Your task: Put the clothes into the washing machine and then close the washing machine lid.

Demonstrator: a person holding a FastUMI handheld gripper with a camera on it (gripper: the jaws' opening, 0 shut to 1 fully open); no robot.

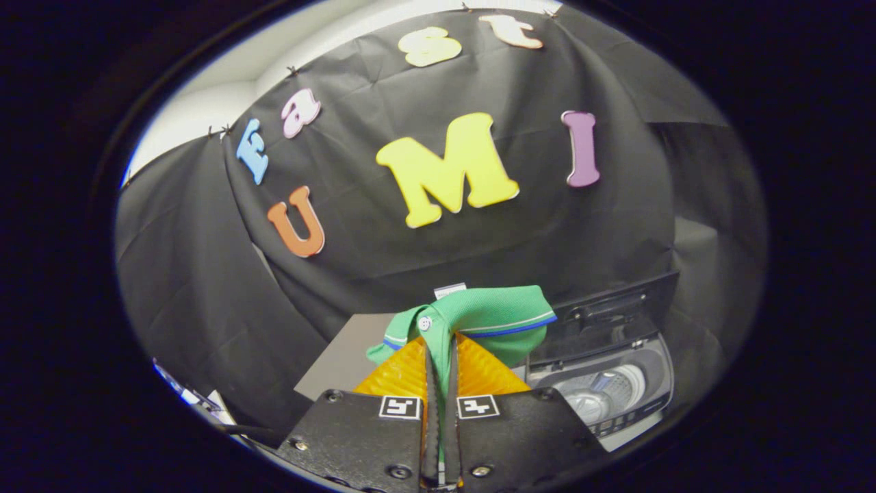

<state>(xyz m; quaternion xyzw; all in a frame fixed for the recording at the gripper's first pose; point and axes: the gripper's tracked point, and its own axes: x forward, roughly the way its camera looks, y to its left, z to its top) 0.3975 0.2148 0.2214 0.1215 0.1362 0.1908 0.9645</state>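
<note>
My gripper (441, 342) is shut on a green polo shirt (489, 318), whose collar with a white button and blue-white trim bunches up over the fingertips. The shirt is lifted off the table and hangs above it. To the right and below stands a small top-loading washing machine (602, 387) with its dark lid (606, 308) raised upright at the back. Its round drum (606, 390) is open and looks pale inside. The shirt sits left of the machine's opening, not over it.
A grey table top (342, 363) lies below and left of the fingers. The black cloth wall (205, 294) closes the booth behind and on both sides. A white strip edge (198, 404) shows low at the left.
</note>
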